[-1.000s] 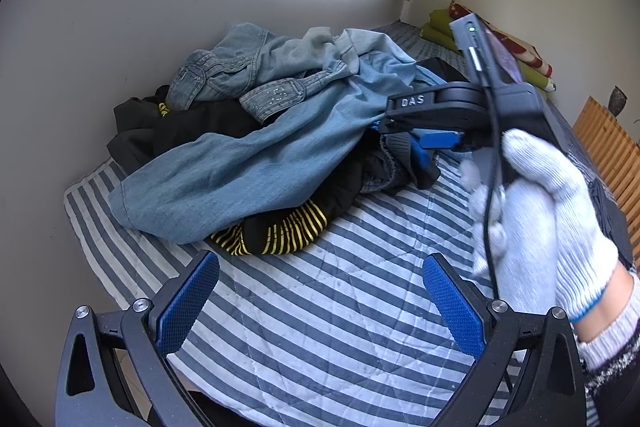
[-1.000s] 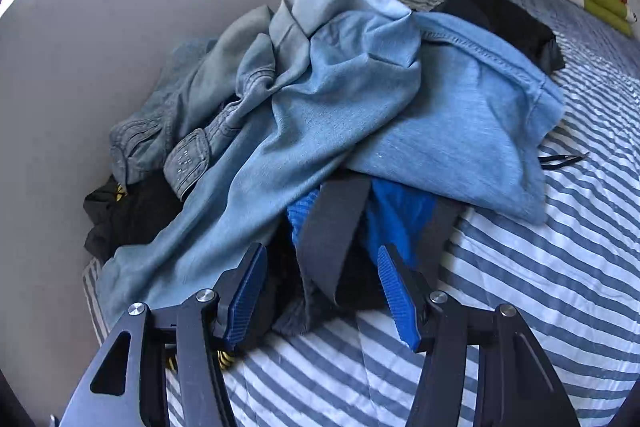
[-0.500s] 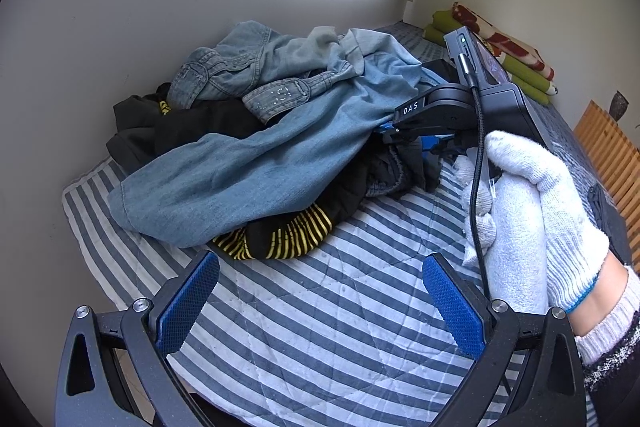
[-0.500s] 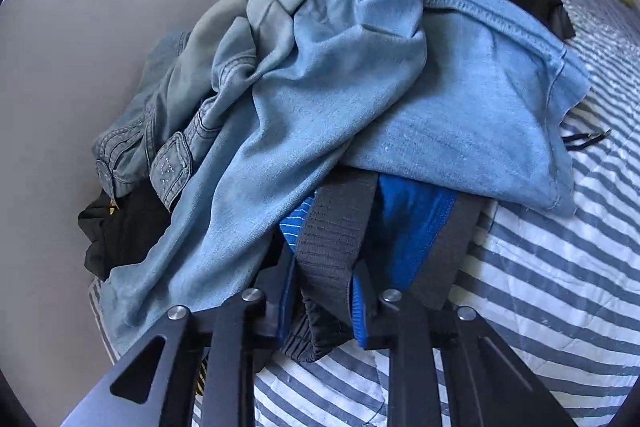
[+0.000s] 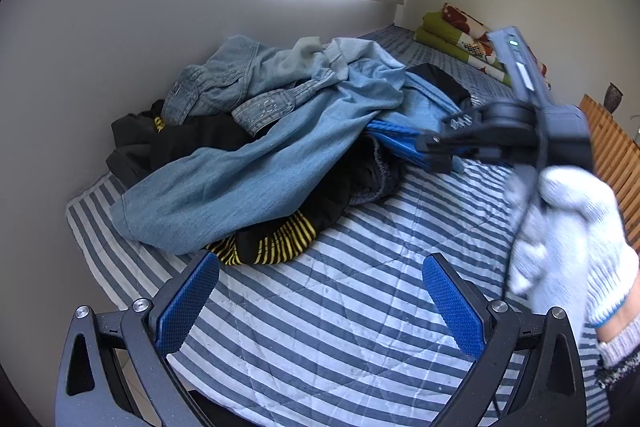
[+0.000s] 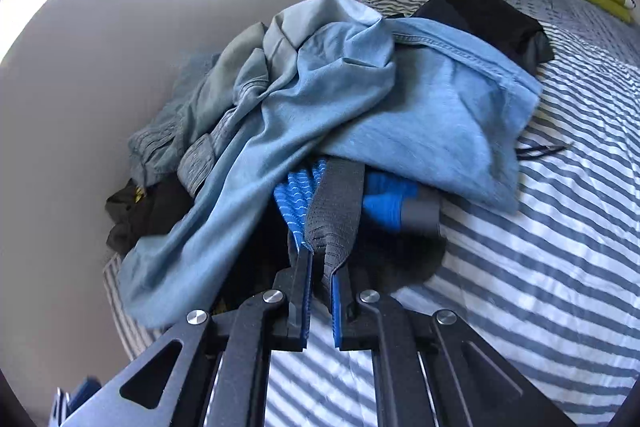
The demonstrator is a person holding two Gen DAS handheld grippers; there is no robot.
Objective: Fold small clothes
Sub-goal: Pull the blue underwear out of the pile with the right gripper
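The step in hand is picking one small garment out of the heap. The right gripper (image 6: pixel 320 267) is closing, its jaws already pinching the grey waistband (image 6: pixel 336 203) of a pair of blue shorts (image 6: pixel 298 203), which stick out from under the denim clothes (image 6: pixel 320 115) at the near edge of the pile on the striped bed cover (image 6: pixel 540 247). The left gripper (image 5: pixel 316 303) hangs spread wide and empty over bare cover, near the yellow-and-black striped cuff (image 5: pixel 280 243).

Next, I judge, the shorts must be drawn clear toward the near side without dragging the denim along, then laid flat where the left gripper waits.

Only the right view shows the pinch itself and the black garment (image 6: pixel 488 19) at the far end. Only the left view shows the gloved hand (image 5: pixel 568 243) holding the right tool, and the cuff.
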